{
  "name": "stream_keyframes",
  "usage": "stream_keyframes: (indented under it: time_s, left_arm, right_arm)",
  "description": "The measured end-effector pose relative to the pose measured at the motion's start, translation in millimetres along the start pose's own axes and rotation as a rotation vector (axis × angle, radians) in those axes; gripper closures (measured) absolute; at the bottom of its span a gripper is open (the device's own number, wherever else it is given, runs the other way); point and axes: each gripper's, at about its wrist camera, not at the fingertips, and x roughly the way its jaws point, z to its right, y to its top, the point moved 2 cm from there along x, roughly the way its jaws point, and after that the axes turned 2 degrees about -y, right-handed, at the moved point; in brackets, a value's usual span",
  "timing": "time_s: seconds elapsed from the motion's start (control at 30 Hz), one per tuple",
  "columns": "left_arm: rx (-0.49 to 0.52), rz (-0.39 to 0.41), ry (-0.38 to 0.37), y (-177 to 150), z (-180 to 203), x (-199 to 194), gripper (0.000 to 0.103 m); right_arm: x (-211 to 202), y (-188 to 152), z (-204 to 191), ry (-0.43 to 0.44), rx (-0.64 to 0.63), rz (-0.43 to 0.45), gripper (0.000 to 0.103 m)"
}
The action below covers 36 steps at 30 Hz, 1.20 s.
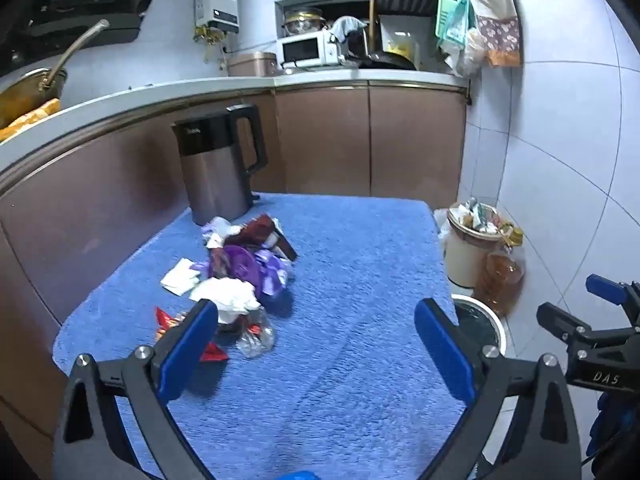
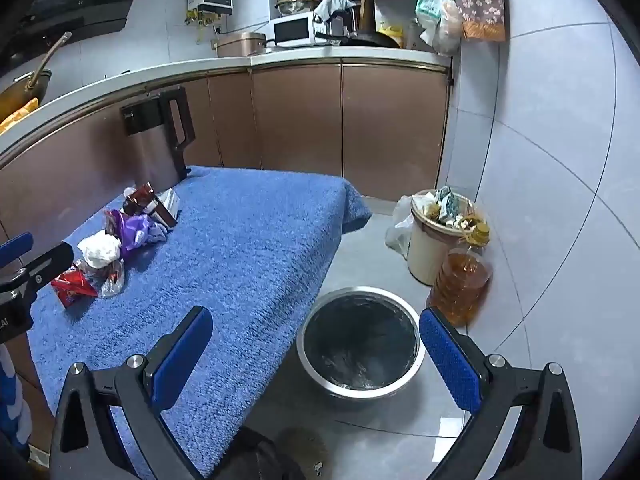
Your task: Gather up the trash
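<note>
A pile of trash lies on the blue towel-covered table (image 1: 360, 264): purple wrappers (image 1: 248, 268), a crumpled white tissue (image 1: 228, 294), a clear plastic wrapper (image 1: 256, 334), red wrappers (image 1: 168, 320) and a brown packet (image 1: 262, 232). The pile also shows in the right wrist view (image 2: 120, 240). My left gripper (image 1: 316, 336) is open and empty, just short of the pile. My right gripper (image 2: 316, 344) is open and empty, over the floor above a steel bin with a black liner (image 2: 360, 344). The bin's edge shows in the left wrist view (image 1: 484, 320).
A dark kettle (image 1: 220, 168) stands at the table's far left corner. A full cream trash can (image 2: 436, 232) and an oil bottle (image 2: 460, 280) stand on the floor by the tiled wall. Brown cabinets (image 1: 360, 140) run behind the table.
</note>
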Motion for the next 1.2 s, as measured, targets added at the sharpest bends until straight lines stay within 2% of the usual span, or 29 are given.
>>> stream_keyframes:
  time_s: [0.13,0.37,0.6,0.77,1.2]
  left_arm:
    - [-0.021,0.019,0.012,4.5,-7.7,-6.5,0.004]
    - [0.003,0.043,0.031,9.6,-6.6,-10.3,0.004]
    - [0.033,0.004,0.028,16.0,-5.9,0.2,0.004]
    - [0.017,-0.004,0.013,19.8,-16.4,6.5,0.004]
    - [0.013,0.084,0.055,46.1,-25.4,1.8,0.004]
  right_arm:
    - [-6.2,1.0,-2.7,-0.002,-0.012,0.02,0.0]
    - [-8.4,6.8,-1.7,-0.003,-0.011,0.039,0.0]
    - [-2.9,14.1,3.3,-0.007,0.001,0.042,0.0]
    - [3.5,19.6,4.5,-0.002,0.006,0.037,0.0]
    - [-7.8,60.8,6.9,0.003,0.003,0.12,0.0]
